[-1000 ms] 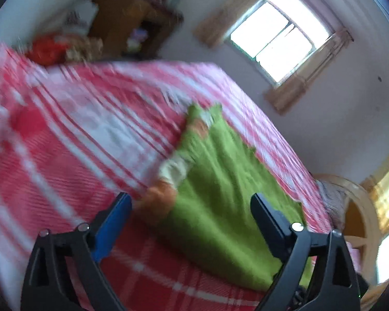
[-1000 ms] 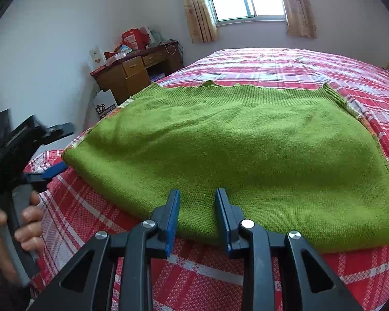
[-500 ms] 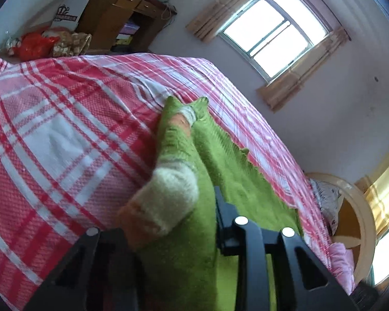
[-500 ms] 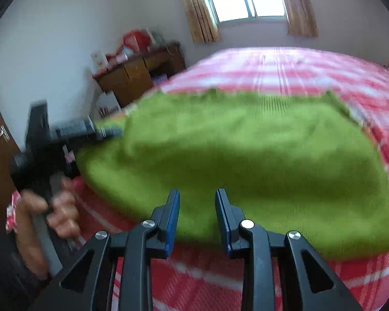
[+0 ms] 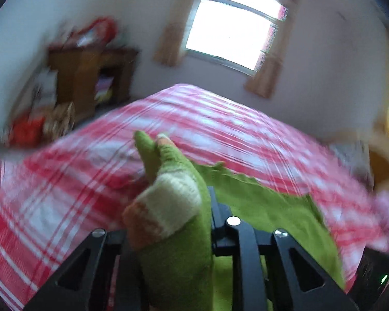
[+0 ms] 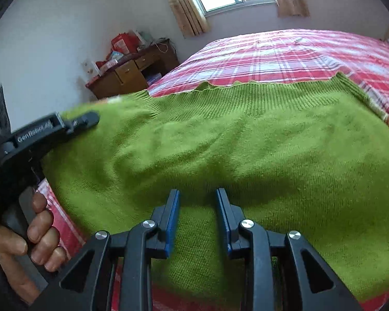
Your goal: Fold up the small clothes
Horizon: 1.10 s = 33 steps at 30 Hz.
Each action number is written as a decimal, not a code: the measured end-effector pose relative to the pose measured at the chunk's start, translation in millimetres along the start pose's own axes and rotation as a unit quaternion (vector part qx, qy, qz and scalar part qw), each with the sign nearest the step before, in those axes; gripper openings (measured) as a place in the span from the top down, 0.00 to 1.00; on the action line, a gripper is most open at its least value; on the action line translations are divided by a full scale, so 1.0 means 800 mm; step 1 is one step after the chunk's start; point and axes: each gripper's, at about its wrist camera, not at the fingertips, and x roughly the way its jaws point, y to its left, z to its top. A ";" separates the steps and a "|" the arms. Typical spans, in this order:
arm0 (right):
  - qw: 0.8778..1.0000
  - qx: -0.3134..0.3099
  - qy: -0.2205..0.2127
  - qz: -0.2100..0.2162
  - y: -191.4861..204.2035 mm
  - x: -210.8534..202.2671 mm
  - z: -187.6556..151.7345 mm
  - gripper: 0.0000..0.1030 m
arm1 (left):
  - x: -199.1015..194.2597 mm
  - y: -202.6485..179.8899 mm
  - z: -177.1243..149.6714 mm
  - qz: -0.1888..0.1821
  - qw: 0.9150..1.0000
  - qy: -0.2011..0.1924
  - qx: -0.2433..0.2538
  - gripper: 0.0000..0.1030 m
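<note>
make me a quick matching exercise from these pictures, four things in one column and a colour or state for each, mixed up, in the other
Things:
1. sweater
2. bedspread
3. left gripper
4. right gripper

Colour or state:
A. red and white checks
B. jaws apart, nothing pinched between them
C. green knit, spread flat
D. closing on a striped cuff

Pairs: 1-C, 2-A, 3-D, 4-B

The cuff is cream and orange and belongs to the sweater's sleeve.
</note>
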 end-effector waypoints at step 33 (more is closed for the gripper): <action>0.986 0.026 0.143 0.078 -0.025 0.138 0.175 0.76 | 0.034 -0.084 -0.057 -0.058 0.990 0.078 0.099 0.79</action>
